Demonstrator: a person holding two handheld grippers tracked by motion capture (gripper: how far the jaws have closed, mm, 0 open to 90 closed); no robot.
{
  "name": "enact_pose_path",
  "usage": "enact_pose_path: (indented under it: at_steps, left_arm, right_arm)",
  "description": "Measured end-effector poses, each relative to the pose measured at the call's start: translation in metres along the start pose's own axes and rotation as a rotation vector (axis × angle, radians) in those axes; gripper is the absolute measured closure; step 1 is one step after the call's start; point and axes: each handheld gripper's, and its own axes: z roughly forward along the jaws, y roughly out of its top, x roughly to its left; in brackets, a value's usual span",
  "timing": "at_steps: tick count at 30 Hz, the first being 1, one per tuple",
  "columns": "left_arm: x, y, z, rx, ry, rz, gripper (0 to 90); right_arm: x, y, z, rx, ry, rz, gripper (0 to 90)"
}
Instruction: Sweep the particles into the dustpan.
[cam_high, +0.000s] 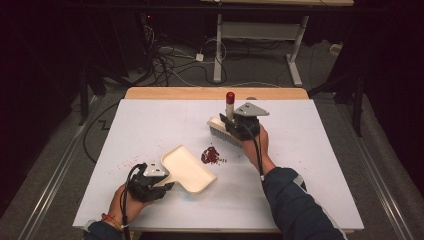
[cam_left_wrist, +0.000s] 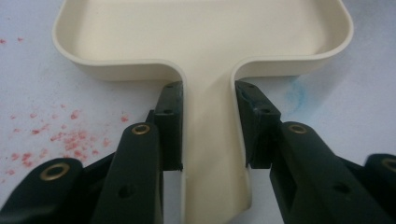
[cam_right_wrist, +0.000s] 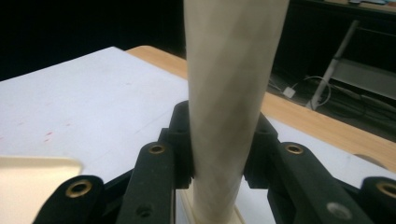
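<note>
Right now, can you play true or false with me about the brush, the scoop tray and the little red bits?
1. The left gripper is shut on the dustpan's handle. True.
2. The red bits are already inside the dustpan. False: the pile lies on the white table just beyond the pan's open edge, and the pan looks empty.
3. The right gripper holds the brush by its upright handle. True.
4. The brush handle has a blue tip. False: its tip is red.
5. The brush bristles sit right on the red pile. False: the brush is a little past the pile, apart from it.
</note>
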Motion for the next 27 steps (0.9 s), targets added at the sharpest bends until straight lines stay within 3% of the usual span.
enact_pose_path:
  at_steps: [2,3,7,13,15,27]
  left_arm:
    - [-0.001,0.001,0.001,0.002,0.007,0.001,63.8]
    - [-0.002,0.002,0.002,0.0,0.008,-0.003,63.8]
    - [-0.004,0.004,0.004,-0.002,0.013,-0.006,63.8]
    - [-0.008,0.009,0.011,-0.006,0.021,-0.015,63.8]
    - [-0.01,0.012,0.013,-0.005,0.023,-0.016,63.8]
    - [-0.022,0.024,0.026,0.001,0.048,-0.049,63.7]
  right_arm:
    - [0.007,0.0,-0.002,0.01,0.012,-0.008,69.9]
    - [0.014,-0.002,-0.004,0.011,0.035,0.013,69.7]
    - [0.024,-0.005,-0.008,0.009,0.041,0.01,69.2]
    - [0.035,-0.008,-0.017,0.009,0.088,0.011,69.1]
    - [0.045,-0.01,-0.022,0.003,0.099,0.005,69.1]
    - [0.079,-0.015,-0.036,-0.008,0.092,0.004,68.6]
